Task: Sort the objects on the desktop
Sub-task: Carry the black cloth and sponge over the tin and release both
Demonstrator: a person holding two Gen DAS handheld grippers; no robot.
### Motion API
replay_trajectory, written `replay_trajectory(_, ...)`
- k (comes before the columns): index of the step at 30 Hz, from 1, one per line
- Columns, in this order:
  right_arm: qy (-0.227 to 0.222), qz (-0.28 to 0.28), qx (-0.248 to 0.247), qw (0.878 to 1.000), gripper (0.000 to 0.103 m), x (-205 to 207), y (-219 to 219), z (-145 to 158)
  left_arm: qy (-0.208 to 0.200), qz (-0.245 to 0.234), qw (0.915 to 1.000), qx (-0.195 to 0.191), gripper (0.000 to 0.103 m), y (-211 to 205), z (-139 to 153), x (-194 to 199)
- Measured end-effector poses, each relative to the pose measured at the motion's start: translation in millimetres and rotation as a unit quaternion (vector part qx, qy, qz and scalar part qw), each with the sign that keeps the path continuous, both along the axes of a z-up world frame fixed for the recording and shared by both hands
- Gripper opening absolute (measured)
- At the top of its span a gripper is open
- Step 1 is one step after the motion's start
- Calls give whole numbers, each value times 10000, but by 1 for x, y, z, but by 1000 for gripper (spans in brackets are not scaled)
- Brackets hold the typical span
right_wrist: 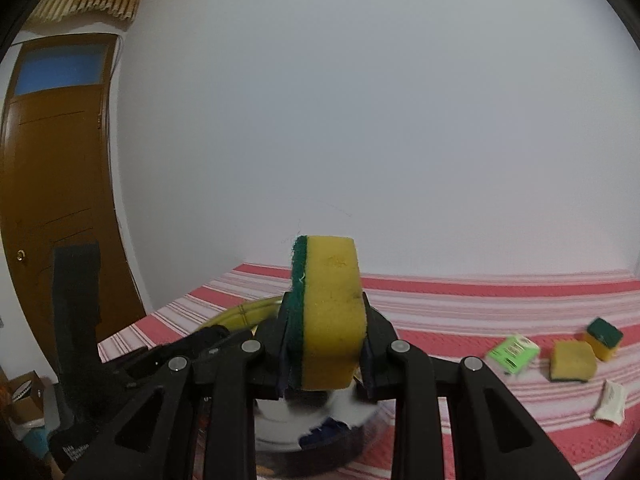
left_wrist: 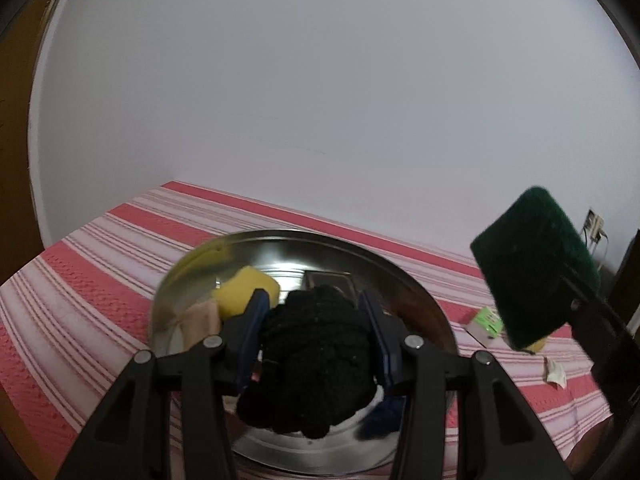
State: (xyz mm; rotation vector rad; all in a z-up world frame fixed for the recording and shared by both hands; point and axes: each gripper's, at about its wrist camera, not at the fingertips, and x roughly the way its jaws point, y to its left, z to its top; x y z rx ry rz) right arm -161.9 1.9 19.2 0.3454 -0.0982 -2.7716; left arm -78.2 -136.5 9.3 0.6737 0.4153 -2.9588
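While both tools carry loads, the step in hand reads as transport toward the metal basin. Item, nearest: left tool, clenched on a black knitted bundle that hangs directly over the basin. Item: right tool, grasping a yellow sponge with green scouring face, held upright on edge above the basin's near rim; in the left view it shows at 3 o'clock as a dark green slab. Item, in basin: a yellow sponge at 10 o'clock, a beige cloth beside it, something dark blue at 5 o'clock. Item, on the striped red and white tabletop, at 3 o'clock in the right view: green packet, two more sponges, white sachet. Next move, as judged: release the bundle over the basin, then bring the sponge above open basin space before opening. Obscured: the basin floor beneath the bundle; the blue item's identity; the packet's print, blurred.
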Motion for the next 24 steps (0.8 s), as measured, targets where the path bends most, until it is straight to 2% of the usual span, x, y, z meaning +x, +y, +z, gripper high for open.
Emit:
replay_trajectory(11, 108, 1, 195, 9998, 30, -40, -20, 21, -62, 166, 9998, 8, 46, -10, -4, -14)
replay_trajectory(15, -24, 24, 341, 9994, 30, -67, -26, 19, -94, 179, 9998, -25, 46, -9, -7, -21)
replay_trajectory(24, -677, 193, 397, 9967, 30, -112, -43, 9, -326, 245, 9992, -9, 46, -10, -18, -41)
